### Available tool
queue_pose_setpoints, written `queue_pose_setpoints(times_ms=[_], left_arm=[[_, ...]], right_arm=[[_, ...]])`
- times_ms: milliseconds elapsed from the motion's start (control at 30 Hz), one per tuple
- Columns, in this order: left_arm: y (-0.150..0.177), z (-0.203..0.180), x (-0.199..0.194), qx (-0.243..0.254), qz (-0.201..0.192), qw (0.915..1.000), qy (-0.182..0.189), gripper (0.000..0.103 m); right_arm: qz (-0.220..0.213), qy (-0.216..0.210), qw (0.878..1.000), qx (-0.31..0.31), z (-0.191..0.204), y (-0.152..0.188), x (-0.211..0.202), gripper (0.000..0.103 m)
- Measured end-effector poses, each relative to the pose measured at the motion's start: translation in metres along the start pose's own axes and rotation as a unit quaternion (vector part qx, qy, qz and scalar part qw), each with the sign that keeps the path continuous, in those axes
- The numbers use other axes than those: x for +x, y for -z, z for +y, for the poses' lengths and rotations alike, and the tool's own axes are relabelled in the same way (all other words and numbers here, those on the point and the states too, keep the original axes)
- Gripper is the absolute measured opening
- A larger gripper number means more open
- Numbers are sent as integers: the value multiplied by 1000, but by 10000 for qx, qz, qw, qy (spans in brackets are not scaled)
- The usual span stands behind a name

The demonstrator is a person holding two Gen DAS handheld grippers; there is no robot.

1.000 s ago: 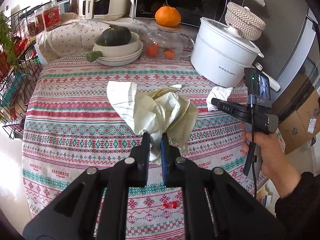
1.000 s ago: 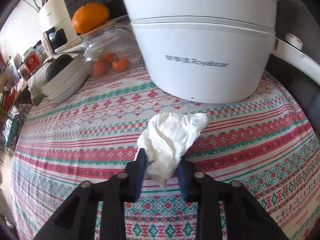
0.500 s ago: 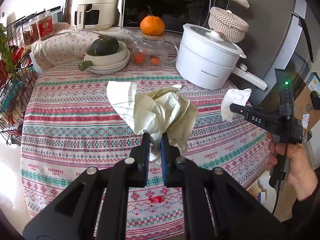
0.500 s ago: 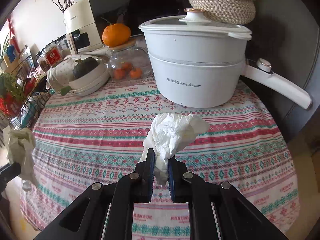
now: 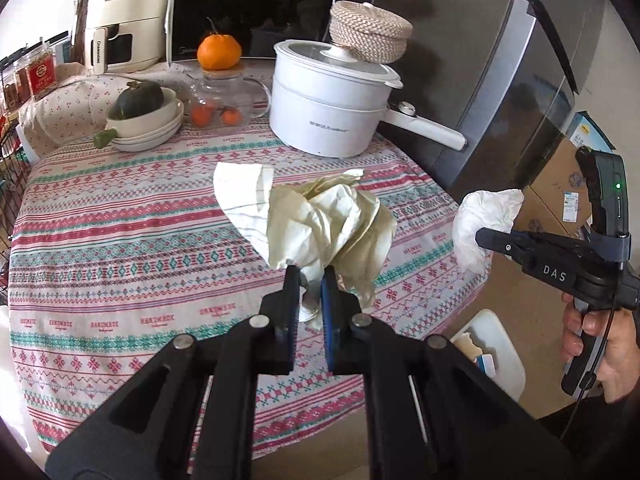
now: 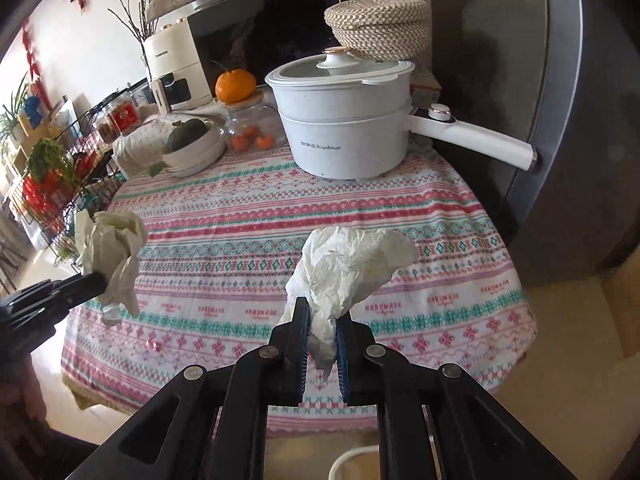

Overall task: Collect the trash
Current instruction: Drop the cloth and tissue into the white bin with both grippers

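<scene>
**Two wads of paper trash, one in each pair of tongs, held above the desk**

Two handheld tools appear, each clamped on crumpled paper. The left tongs [image 5: 307, 280] are pressed together on a large cream-yellow paper wad [image 5: 320, 220], which stands up from the fingertips, clear of the patterned tablecloth [image 5: 120, 216]; the right wrist view shows the same wad hanging at the left edge of the desk. The right tongs [image 6: 322, 322] grip a white tissue wad [image 6: 348, 268] between their blue pads [image 6: 304, 344], the tissue fanning upward and a small tail hanging below the pads. In the left wrist view this tissue sits beyond the desk's right edge, with a hand [image 5: 600, 344] wrapped around the tool's grip. Below it, on the floor beside the desk, stands a white bin [image 5: 490, 348] with some scraps inside. At the far side of the desk stand a white electric pot [image 6: 348, 136] with a woven lidded basket [image 6: 380, 28] behind its lid, a glass jar [image 6: 250, 128] topped by an orange [image 6: 235, 86], and stacked bowls [image 6: 196, 152] holding a dark green squash [image 6: 186, 134]. A small red scrap [image 6: 153, 345] lies on the cloth near the front edge.
</scene>
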State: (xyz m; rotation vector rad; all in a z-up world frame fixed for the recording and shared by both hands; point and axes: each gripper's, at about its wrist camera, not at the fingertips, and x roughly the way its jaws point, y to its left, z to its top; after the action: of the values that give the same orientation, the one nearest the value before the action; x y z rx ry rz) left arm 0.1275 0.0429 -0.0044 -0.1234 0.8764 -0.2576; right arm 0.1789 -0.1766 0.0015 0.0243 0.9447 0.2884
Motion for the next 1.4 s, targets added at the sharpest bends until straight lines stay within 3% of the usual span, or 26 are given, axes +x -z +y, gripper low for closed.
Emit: queue_pose_setpoints(times_ms=[333,600,1000,1167,1233,1300,1400], left_arm=[[26,-62,13,739,314,9964,264,11],[54,-107,29,1284,671,9881,515,12],[117,-188,69,2501,1411,9532,950,12],[131,-205,82,2728,1534,9441,1037,12],[133,-209,84,2797,1509,9427,1011,16],[133,-210,83,2839,1489,9413,1054,27],[132,-209,80,2872,1414,9419,1017,36]], right_arm=[[400,62,9982,440,-45,52,-35,13],[498,103,9967,626,-82,90,-65,13],[926,421,9914,822,-125,142,-74,13],[986,468,9897,920,-137,152,-79,13],[1022,481,9889,966,-141,156,-80,13],[1059,497,9881,1002,-146,159,-81,13],[1112,498,9873,1025,-150,164,-81,13]])
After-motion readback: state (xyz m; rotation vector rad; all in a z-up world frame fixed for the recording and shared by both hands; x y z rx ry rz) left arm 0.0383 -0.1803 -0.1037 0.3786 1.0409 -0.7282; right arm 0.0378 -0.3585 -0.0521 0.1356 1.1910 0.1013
